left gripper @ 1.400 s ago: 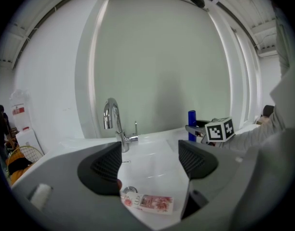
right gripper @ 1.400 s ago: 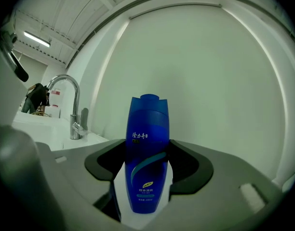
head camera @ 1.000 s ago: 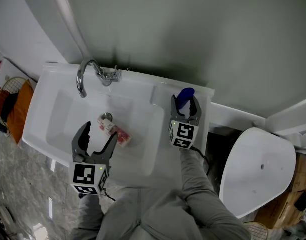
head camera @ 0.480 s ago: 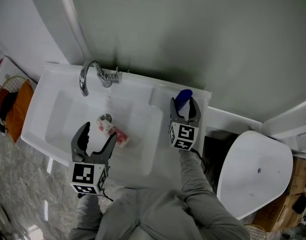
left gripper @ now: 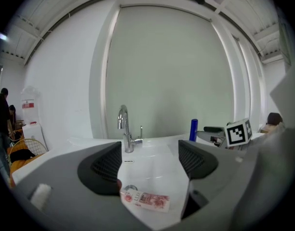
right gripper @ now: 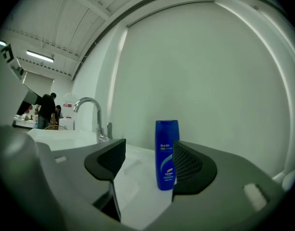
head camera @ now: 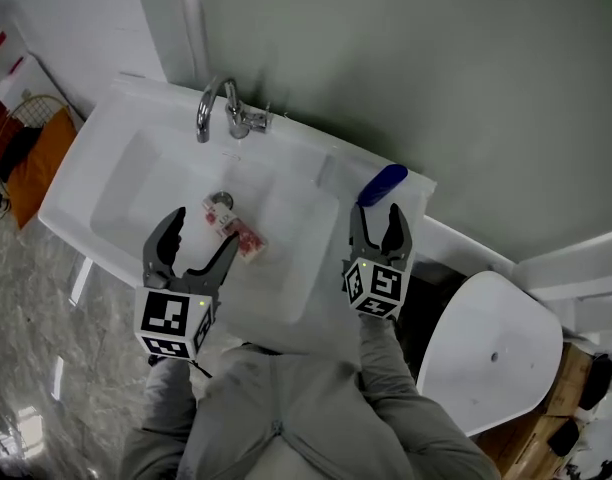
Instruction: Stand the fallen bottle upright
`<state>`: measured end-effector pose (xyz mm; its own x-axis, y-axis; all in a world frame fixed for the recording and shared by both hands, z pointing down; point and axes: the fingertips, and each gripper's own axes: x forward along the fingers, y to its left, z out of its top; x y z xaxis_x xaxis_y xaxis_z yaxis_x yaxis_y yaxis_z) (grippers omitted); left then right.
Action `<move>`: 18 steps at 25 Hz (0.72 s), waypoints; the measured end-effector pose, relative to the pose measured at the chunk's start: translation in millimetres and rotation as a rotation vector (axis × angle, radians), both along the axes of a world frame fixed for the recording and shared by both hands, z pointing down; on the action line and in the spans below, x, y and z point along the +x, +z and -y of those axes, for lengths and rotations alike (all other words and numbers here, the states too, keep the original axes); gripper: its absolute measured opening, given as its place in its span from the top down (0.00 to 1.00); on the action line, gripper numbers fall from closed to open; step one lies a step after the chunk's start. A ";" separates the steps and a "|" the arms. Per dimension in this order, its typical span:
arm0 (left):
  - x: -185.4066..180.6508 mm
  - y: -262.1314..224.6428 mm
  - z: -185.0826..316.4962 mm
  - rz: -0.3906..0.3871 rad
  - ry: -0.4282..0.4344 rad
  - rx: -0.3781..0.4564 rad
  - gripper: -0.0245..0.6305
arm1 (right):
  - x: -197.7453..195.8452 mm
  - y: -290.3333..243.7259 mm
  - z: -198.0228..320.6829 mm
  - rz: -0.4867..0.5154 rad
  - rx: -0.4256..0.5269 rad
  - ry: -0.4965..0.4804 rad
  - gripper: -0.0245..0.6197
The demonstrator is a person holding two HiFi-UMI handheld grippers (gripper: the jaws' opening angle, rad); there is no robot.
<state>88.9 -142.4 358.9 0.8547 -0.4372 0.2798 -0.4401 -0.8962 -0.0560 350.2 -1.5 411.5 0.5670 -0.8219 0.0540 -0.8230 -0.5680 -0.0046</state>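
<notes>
- From the head view, your two arms in grey sleeves (head camera: 381, 368) reached forward from your body over the white sink (head camera: 126, 183).
- Your left gripper (head camera: 201, 240) hung over the bowl of the sink, tipped a little downward. Its jaws were wide apart and held nothing.
- A small packet (head camera: 236, 234) with red print lay flat in the bowl near the drain, below the left jaws.
- Your right gripper (head camera: 376, 220) was held level over the right side of the sink, pointing at the wall. Its jaws were open too.
- The blue bottle (head camera: 383, 183) stood on the ledge at the back right corner of the sink, just past the right gripper's tips.
- The tap (head camera: 218, 106) stood at the back of the sink, well to the left of the bottle.
- From the left gripper view, the two dark pads stood far apart with only air between them. The packet showed low in the gap, down in the bowl. The tap was ahead, a bit to the left. The bottle stood upright farther off to the right, near the right gripper's marker cube (left gripper: 237, 133).
- From the right gripper view, the jaws were apart and gripped nothing. The bottle stood straight up on the ledge ahead of them, close to the right-hand pad, and the pads did not press on it. The tap curved over the sink farther off on the left.
</notes>
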 end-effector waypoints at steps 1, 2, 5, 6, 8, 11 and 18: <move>-3.5 -0.4 -1.1 -0.007 -0.005 -0.001 0.32 | -8.2 -2.1 3.6 0.002 0.003 -0.022 0.52; -7.5 -1.4 -2.0 -0.015 -0.010 0.000 0.32 | -16.5 -4.7 8.1 0.006 0.009 -0.045 0.52; -23.1 -4.0 -2.0 -0.028 -0.031 0.004 0.32 | -44.6 -13.7 27.3 0.023 0.026 -0.130 0.52; -29.8 -3.9 -0.8 -0.031 -0.043 0.004 0.32 | -55.4 -15.4 36.3 0.029 0.024 -0.168 0.52; -46.1 -0.9 1.8 -0.033 -0.073 -0.005 0.32 | -79.5 -13.8 57.8 0.040 -0.005 -0.260 0.52; -72.1 7.5 3.2 -0.026 -0.123 -0.031 0.32 | -115.8 0.5 91.0 0.035 -0.089 -0.397 0.52; -131.9 13.4 22.5 -0.056 -0.248 -0.046 0.32 | -176.7 54.5 144.0 0.098 -0.257 -0.551 0.50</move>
<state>-43.0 -164.9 372.3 0.7377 -0.6233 0.2594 -0.6480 -0.7615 0.0128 173.5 -145.5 465.9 0.0450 -0.9464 0.3197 -0.9985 -0.0522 -0.0141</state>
